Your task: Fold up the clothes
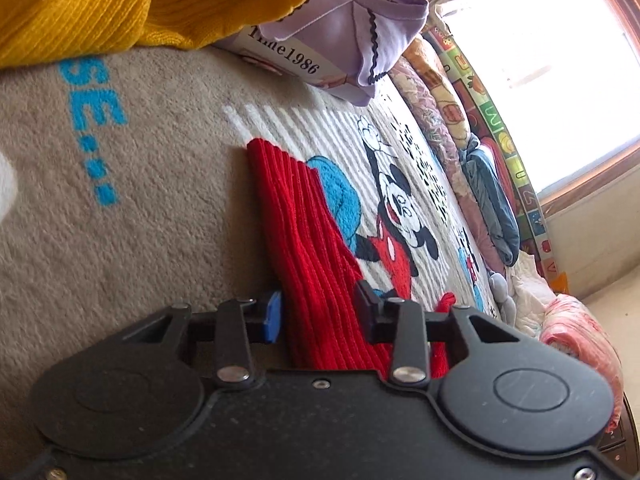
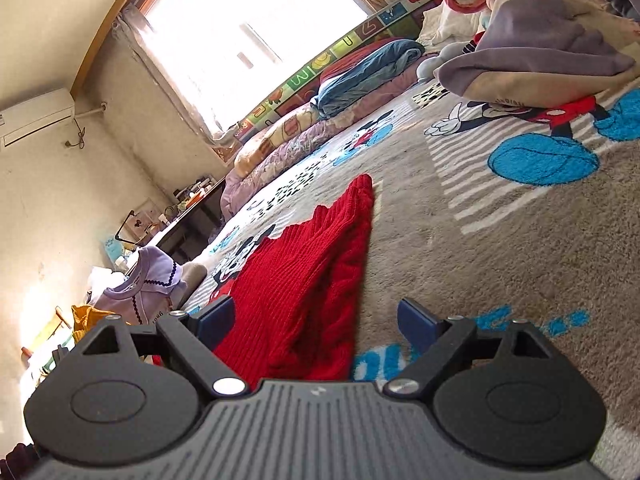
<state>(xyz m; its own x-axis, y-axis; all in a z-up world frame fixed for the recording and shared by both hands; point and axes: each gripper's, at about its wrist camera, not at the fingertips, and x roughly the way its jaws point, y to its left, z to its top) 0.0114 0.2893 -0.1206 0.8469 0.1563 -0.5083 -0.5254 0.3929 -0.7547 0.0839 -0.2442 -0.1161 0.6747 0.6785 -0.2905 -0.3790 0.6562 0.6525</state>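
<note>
Two grippers worked low over a plush beige bed cover [image 2: 520, 240] printed with cartoon mice, blue lettering and white stripes, in a sunlit bedroom where a bright window [image 2: 248, 36] stood over a row of rolled quilts [image 2: 288, 136] against an alphabet-patterned panel. At far left of the left wrist view lay one mustard knit [image 1: 100, 4], then one lilac garment [image 1: 360, 28] draped over a box, and one red ribbed sweater [image 1: 312, 248] flat on the cover. The left gripper [image 1: 318, 312], rolled so the scene tilted and angled downward, had its jaws narrowed around a fold of the red sweater; whether the pads actually pinched the knit could not be told. In the right wrist view one wall air conditioner [image 2: 36, 120] hung at left, a cluttered dark desk [image 2: 188, 216] below it, and a heap of lilac and cream bedding [image 2: 540, 52] at upper right. The right gripper [image 2: 316, 320], likewise tilted, had its jaws spread wide and held nothing, the sweater's near edge lying between its fingers.
</note>
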